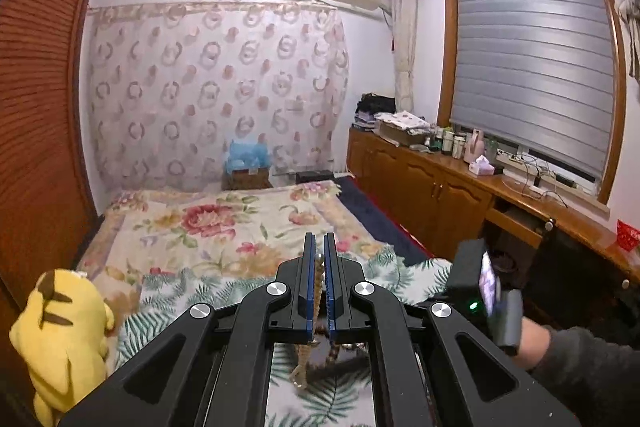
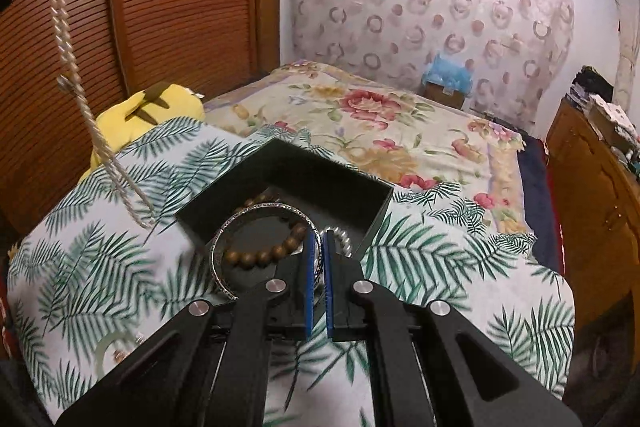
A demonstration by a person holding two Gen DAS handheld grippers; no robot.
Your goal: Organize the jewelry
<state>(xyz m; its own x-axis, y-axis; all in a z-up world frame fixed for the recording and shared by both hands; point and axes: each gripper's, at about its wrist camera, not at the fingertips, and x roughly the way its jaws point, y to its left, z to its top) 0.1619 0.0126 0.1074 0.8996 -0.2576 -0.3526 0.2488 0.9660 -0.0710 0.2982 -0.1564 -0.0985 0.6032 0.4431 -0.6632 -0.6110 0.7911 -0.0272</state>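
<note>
My left gripper [image 1: 319,241] is shut on a pearl necklace [image 1: 318,283], held high; the strand hangs down below it. In the right wrist view the necklace [image 2: 76,83] hangs from the upper left down to the leaf-print cloth [image 2: 100,247]. My right gripper [image 2: 319,239] is shut on a silver bangle [image 2: 224,231] and holds it at the near edge of a dark open box [image 2: 320,171]. A wooden bead bracelet [image 2: 264,255] lies in the box, seen through the bangle. A pearl strand [image 2: 342,239] shows just right of my fingertips.
A yellow plush toy [image 2: 152,107] lies at the left by the wooden wardrobe doors [image 2: 180,7]. A pale green ring [image 2: 114,343] lies on the cloth at the lower left. The floral bedspread [image 2: 380,123] stretches behind. A wooden cabinet [image 1: 460,195] runs along the right.
</note>
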